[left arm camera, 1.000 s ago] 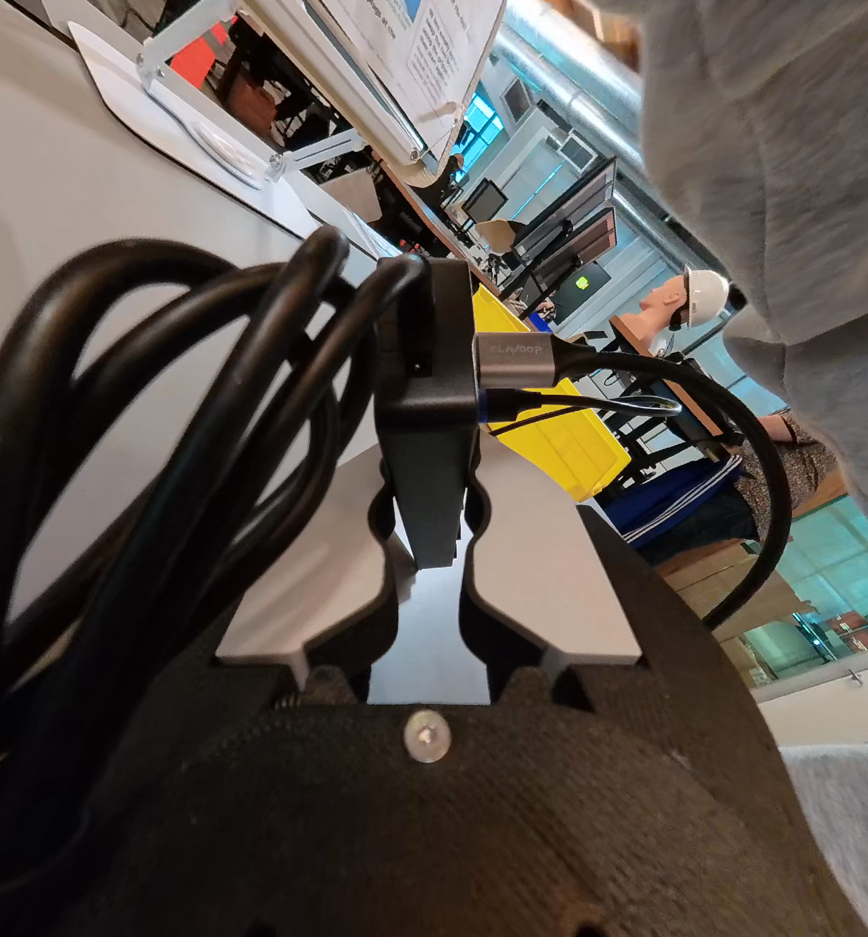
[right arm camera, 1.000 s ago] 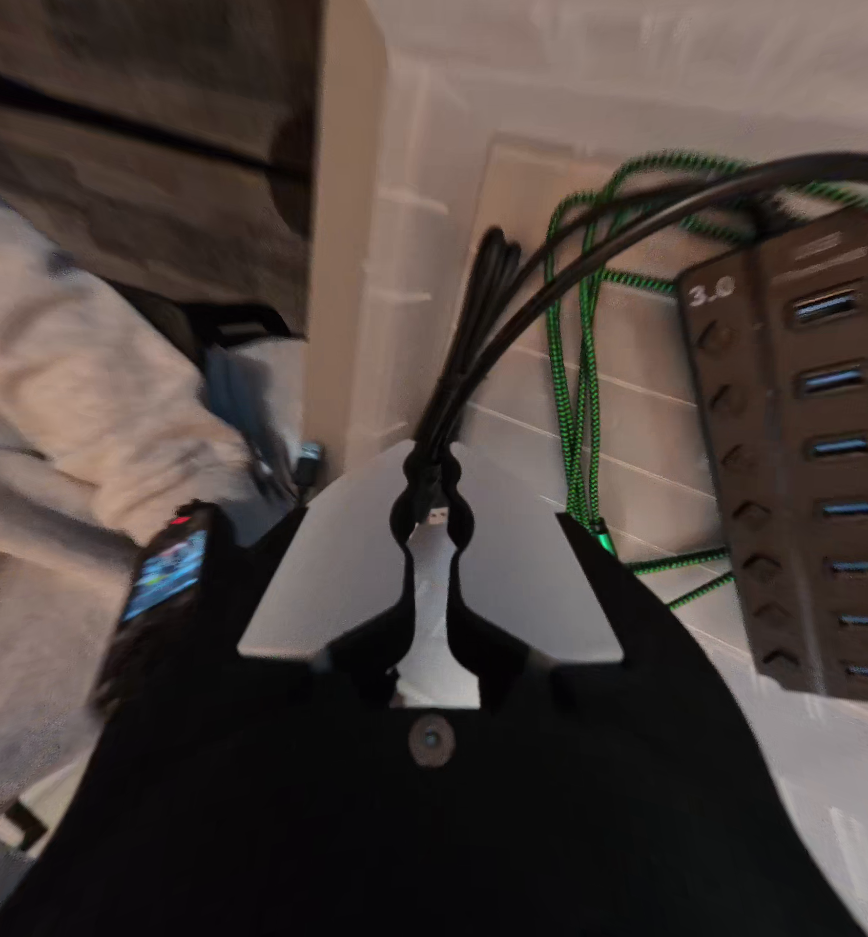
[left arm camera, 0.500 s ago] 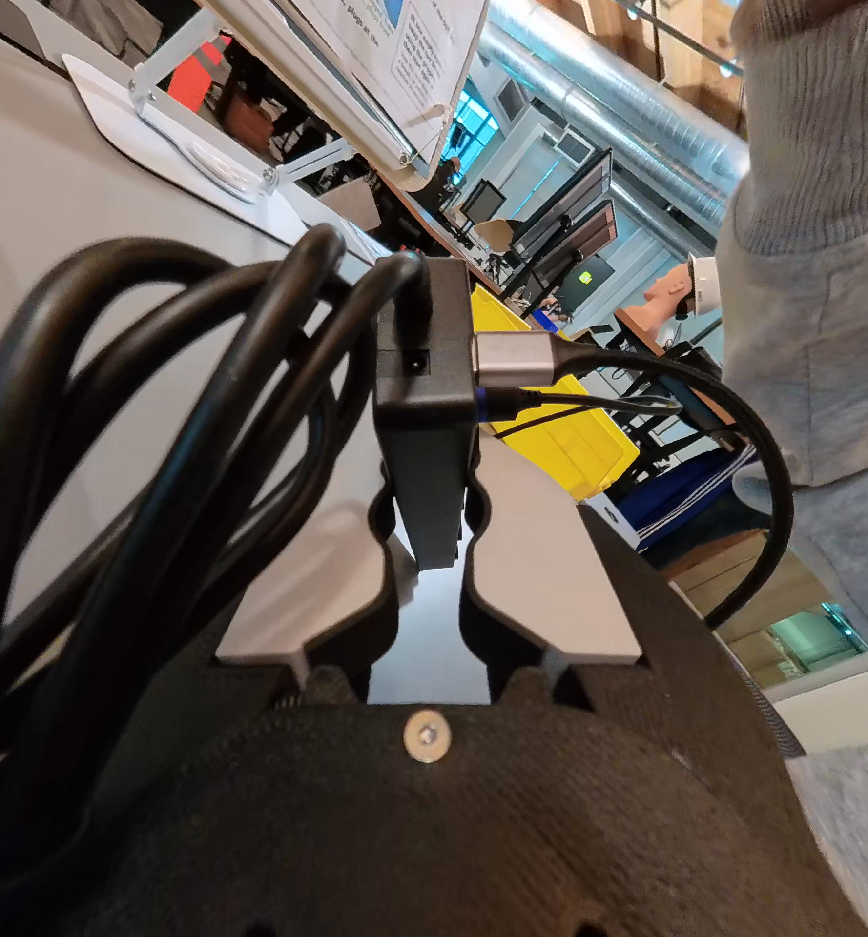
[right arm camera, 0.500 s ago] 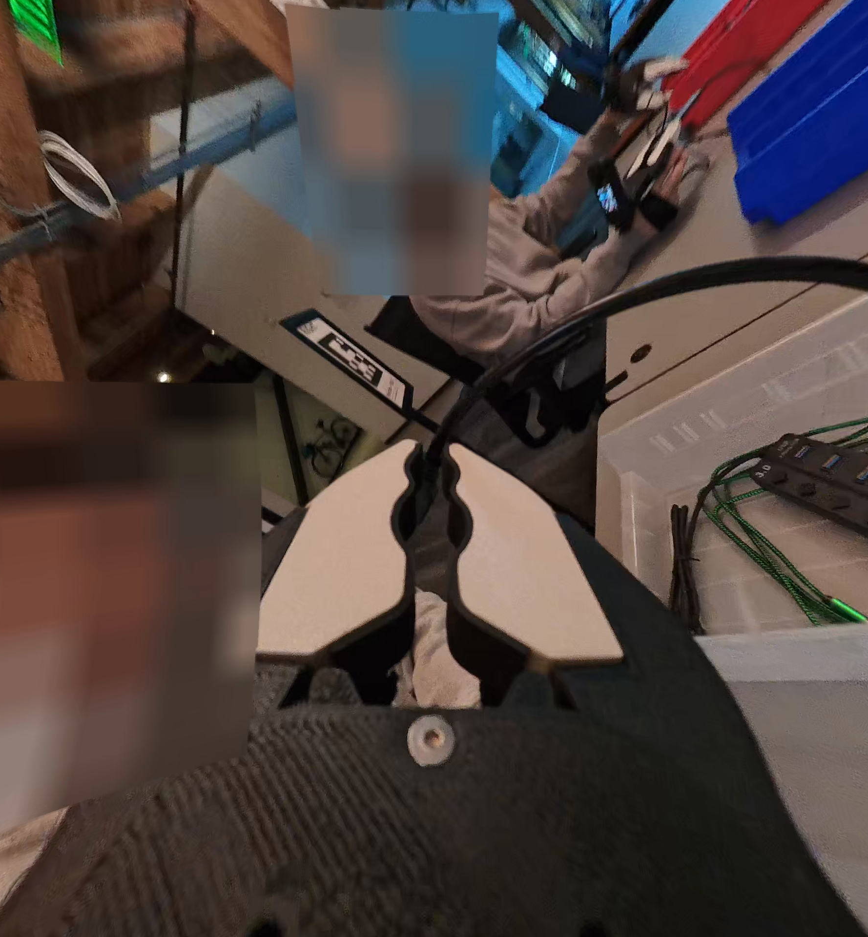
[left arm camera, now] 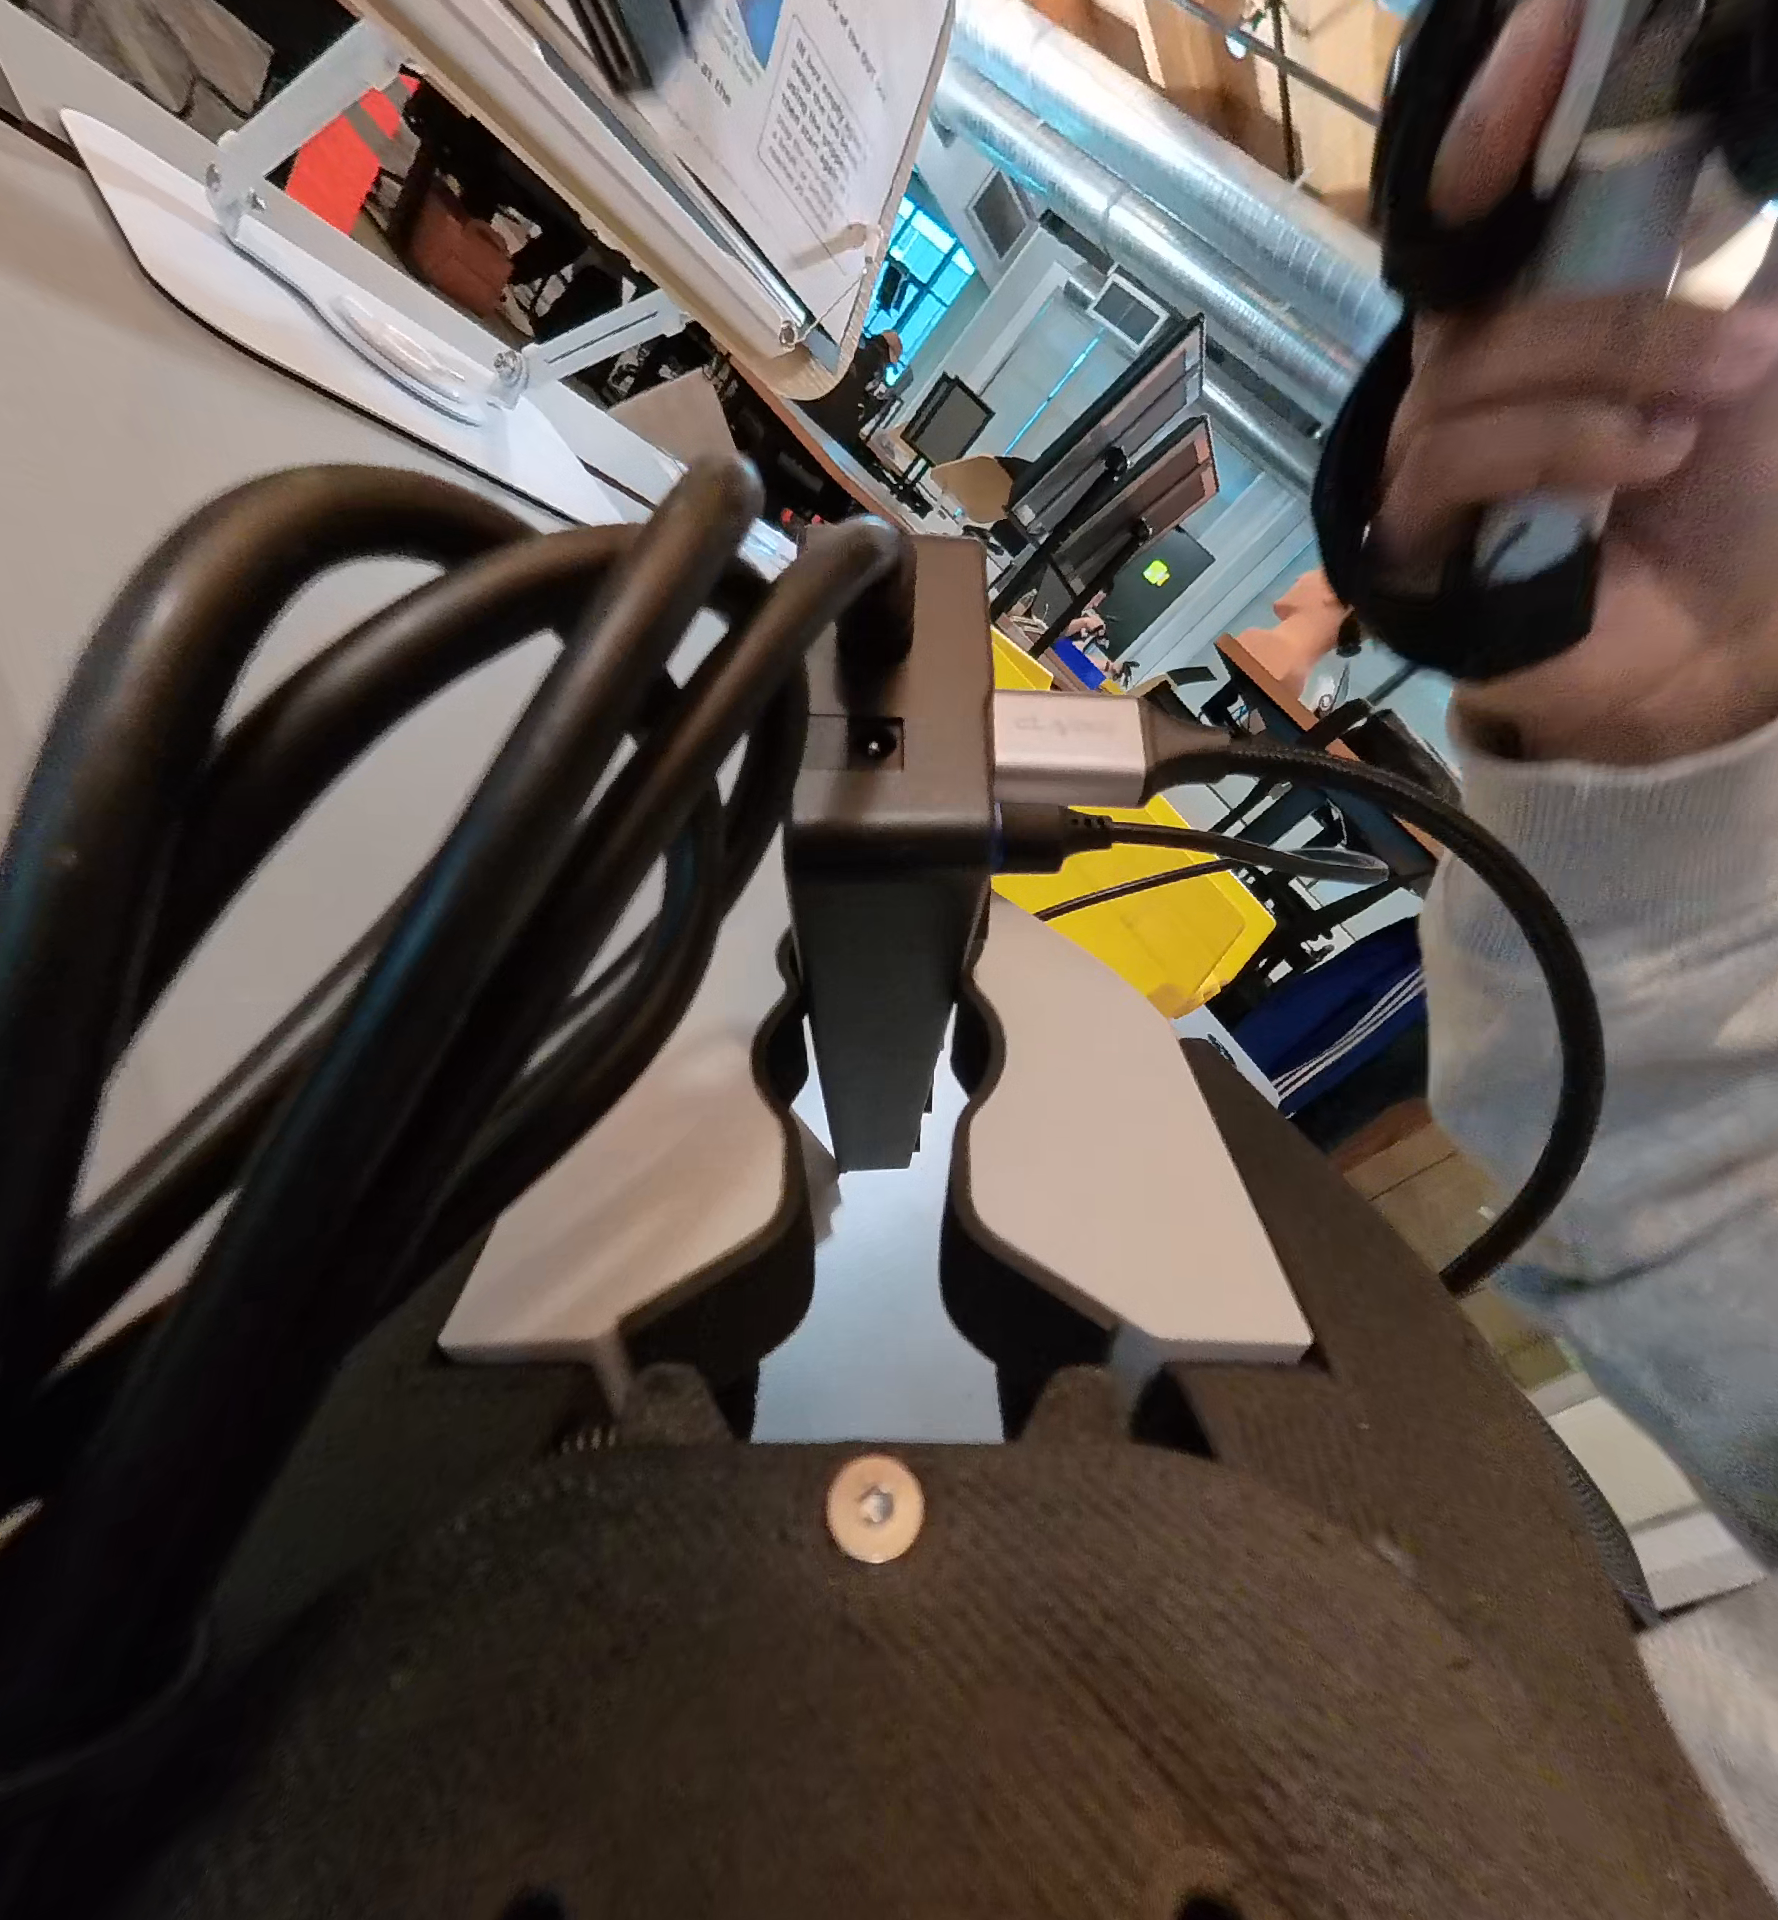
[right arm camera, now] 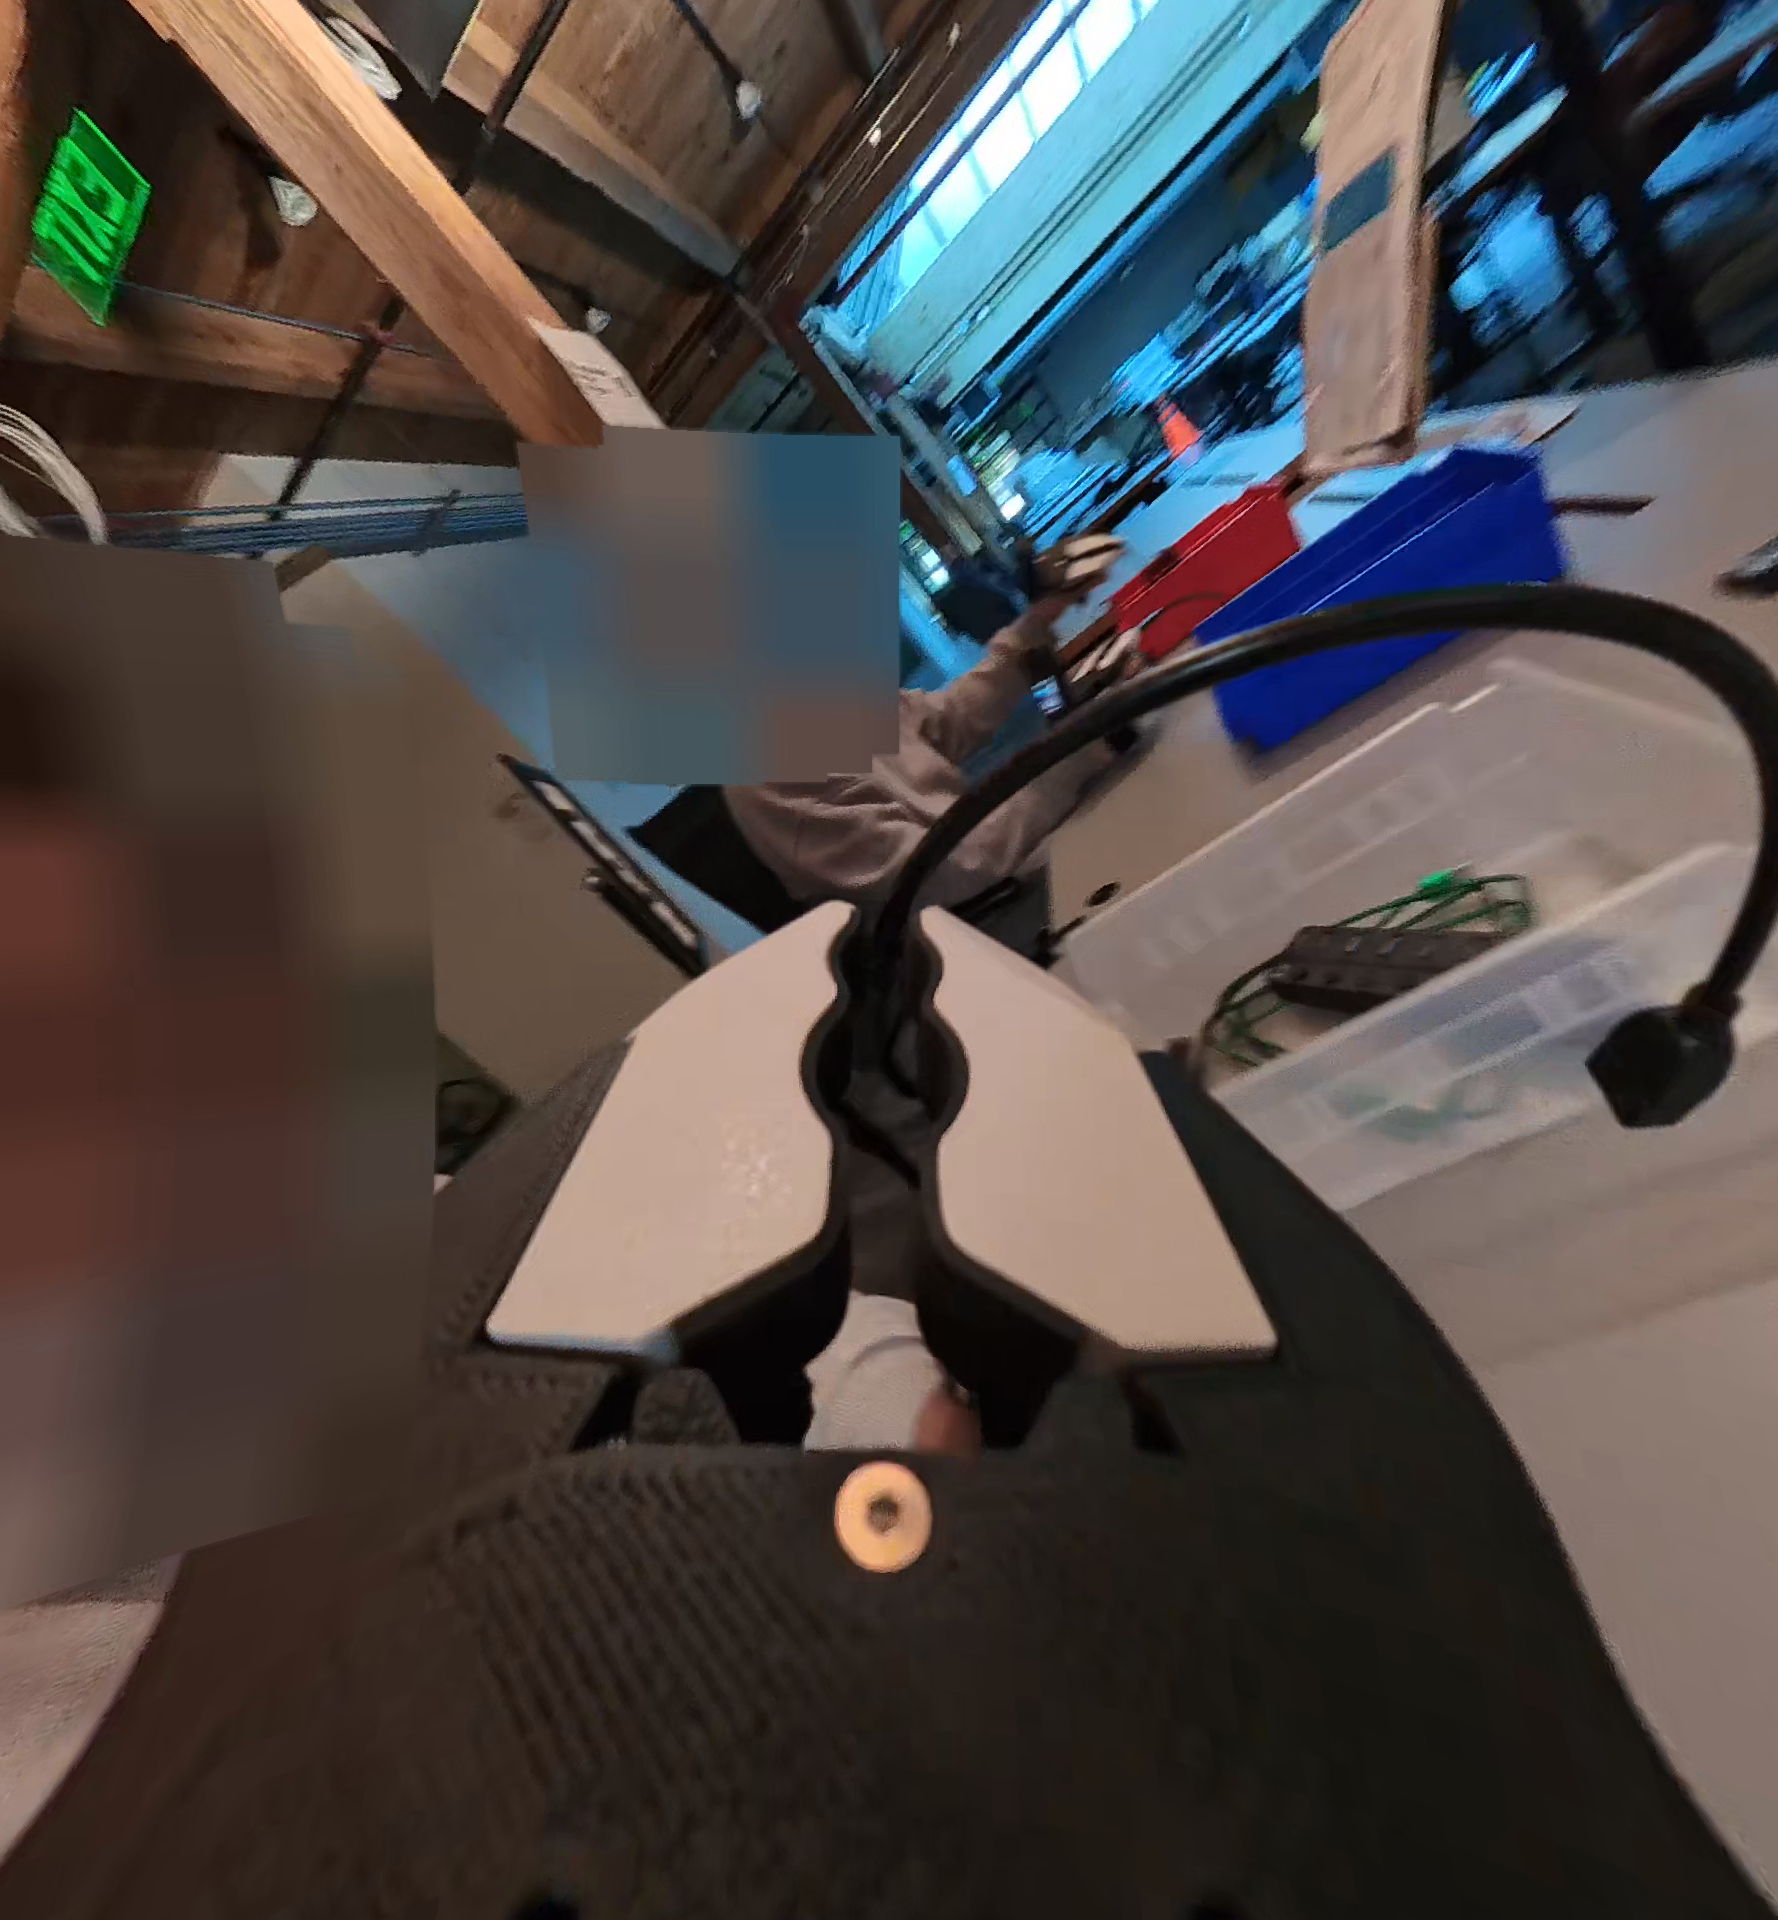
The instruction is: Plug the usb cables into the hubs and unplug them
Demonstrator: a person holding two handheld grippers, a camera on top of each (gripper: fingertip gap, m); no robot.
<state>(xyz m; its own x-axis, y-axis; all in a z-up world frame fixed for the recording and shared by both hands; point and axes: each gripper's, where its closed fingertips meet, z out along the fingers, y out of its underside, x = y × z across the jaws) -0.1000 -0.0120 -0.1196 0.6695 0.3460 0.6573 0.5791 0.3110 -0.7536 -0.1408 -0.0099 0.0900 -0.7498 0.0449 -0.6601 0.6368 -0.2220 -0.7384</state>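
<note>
The left hand-held gripper [left arm camera: 880, 997] is clamped on a black hub [left arm camera: 890, 831], which stands on end between its fingers. From the hub's right face, just beyond the fingertips, two plugs stick out: a silver-shelled plug [left arm camera: 1067, 748] with a braided black cable [left arm camera: 1529, 935] that loops down to the right, and under it a thin black cable [left arm camera: 1176, 842]. A thick bundle of black cable loops [left arm camera: 293, 883] hangs to the left of the hub, over the pale worktop [left arm camera: 85, 436]. Up and to the right of this gripper a person's hand [left arm camera: 1591, 447] in a grey sleeve grips a blurred dark device — what exactly it is cannot be told.

The right hand-held gripper [right arm camera: 887, 935] is closed on a black cable [right arm camera: 1280, 644], pinched right at its fingertips. From there the cable arches up and over to the right and ends in a black connector [right arm camera: 1659, 1070] hanging free in the air. Beyond it, to the right, a clear plastic bin [right arm camera: 1487, 997] holds a second black hub [right arm camera: 1384, 956] and green braided cables [right arm camera: 1311, 966]. Farther off stand a blue bin [right arm camera: 1384, 582] and a red bin [right arm camera: 1217, 551] on a worktop.
</note>
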